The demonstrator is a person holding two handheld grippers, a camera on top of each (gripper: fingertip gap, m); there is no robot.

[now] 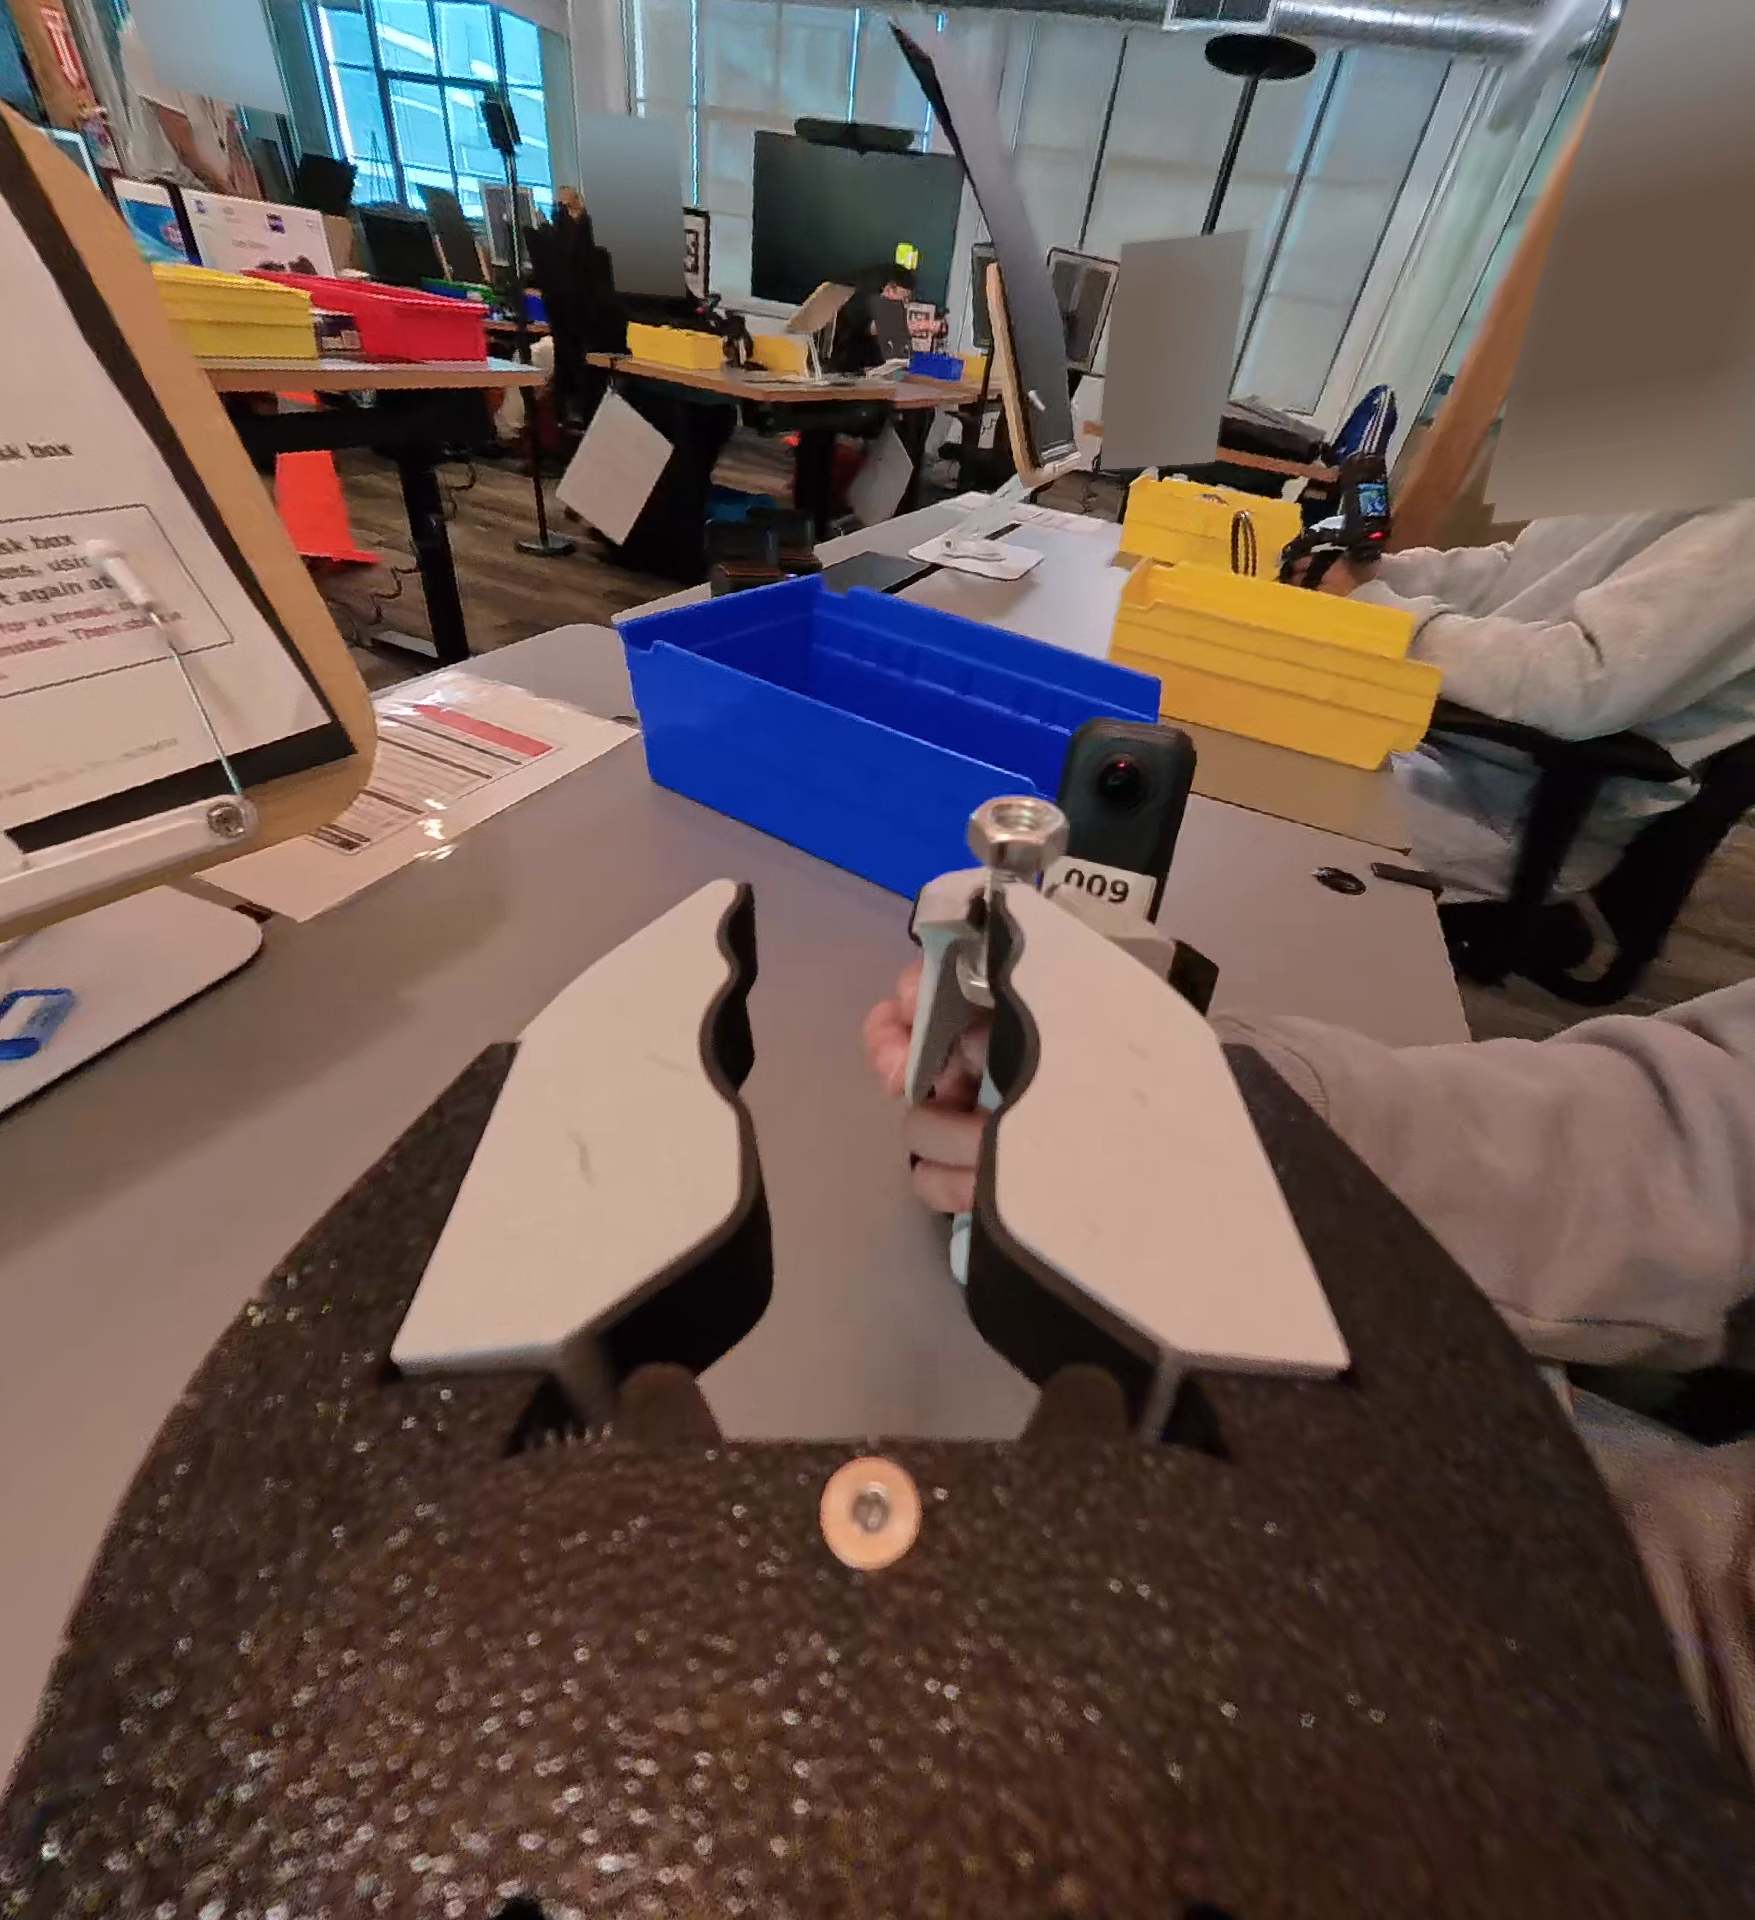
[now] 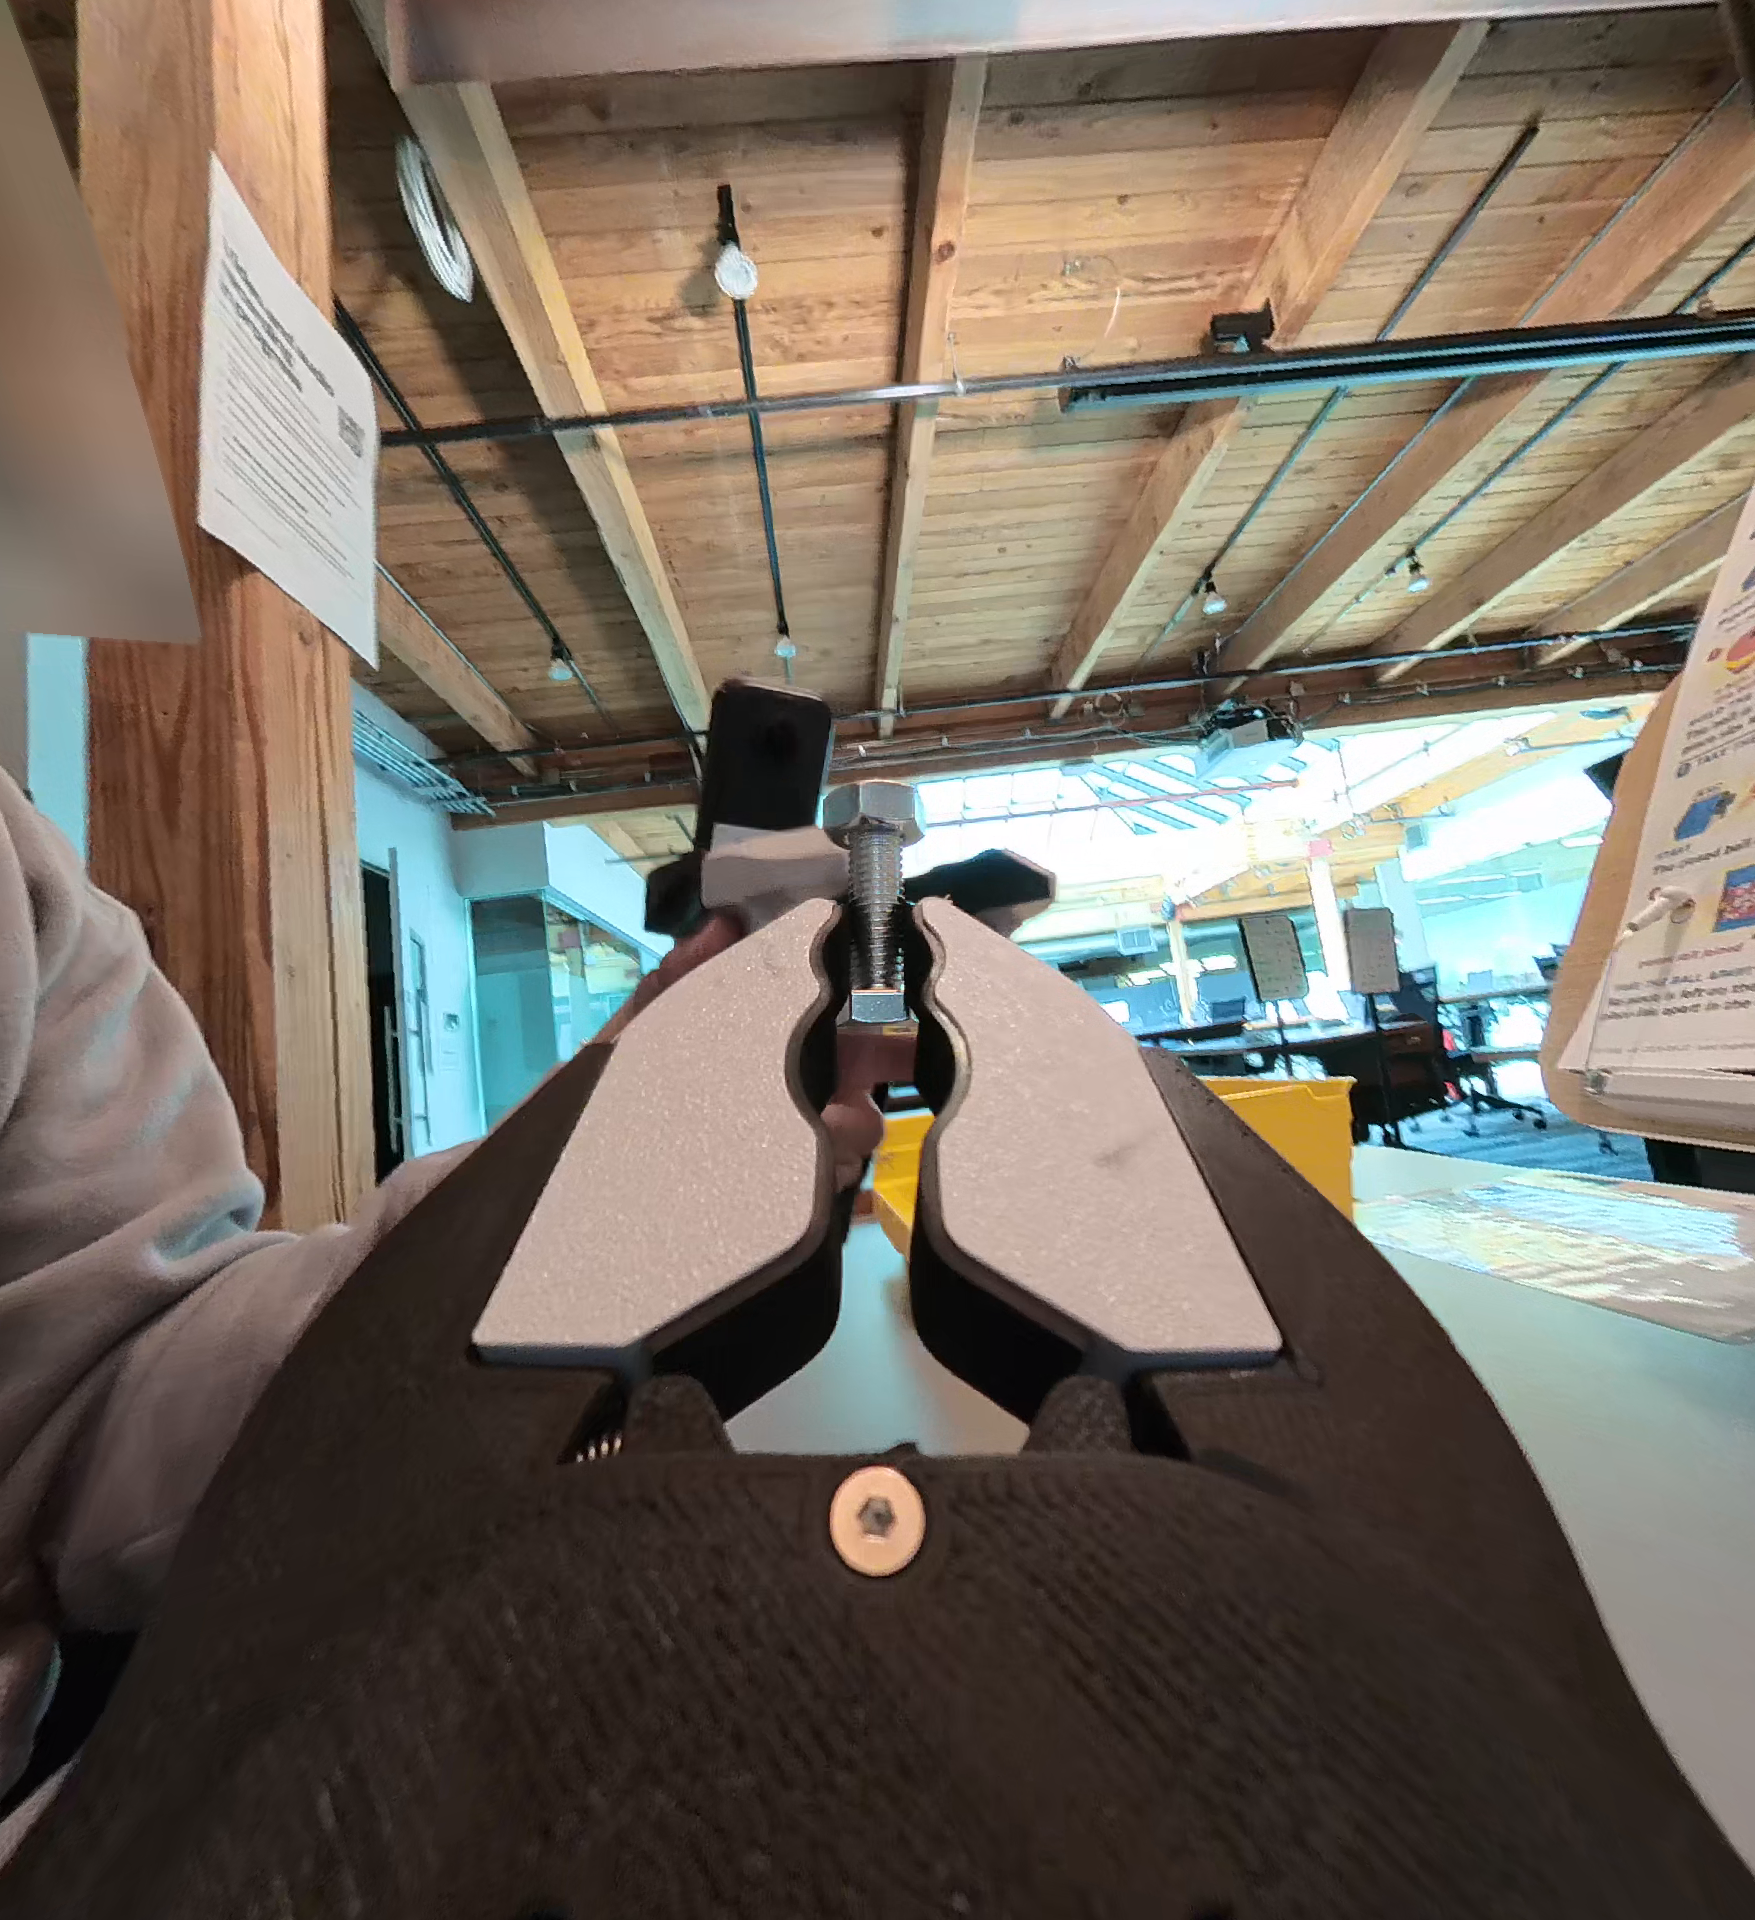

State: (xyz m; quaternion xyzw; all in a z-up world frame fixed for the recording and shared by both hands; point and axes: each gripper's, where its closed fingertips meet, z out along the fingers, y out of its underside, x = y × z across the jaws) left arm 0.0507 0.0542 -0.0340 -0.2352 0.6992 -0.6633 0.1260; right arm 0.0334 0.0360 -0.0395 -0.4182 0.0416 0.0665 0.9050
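Right gripper is clamped on a silver bolt with a nut, pointing up; left gripper hangs wide open with nothing in it, right beside that bolt, blue bin behind on the surface

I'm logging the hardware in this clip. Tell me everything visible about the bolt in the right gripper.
The bolt is silvery metal with a hex head and a threaded shank. It stands upright, head on top, above the fingertips of the right gripper. A silvery hex nut sits on the lower threads, between the fingers. Both pads press the shank. From the left wrist view the same bolt rises beside the left gripper's right finger, in front of a blue bin.
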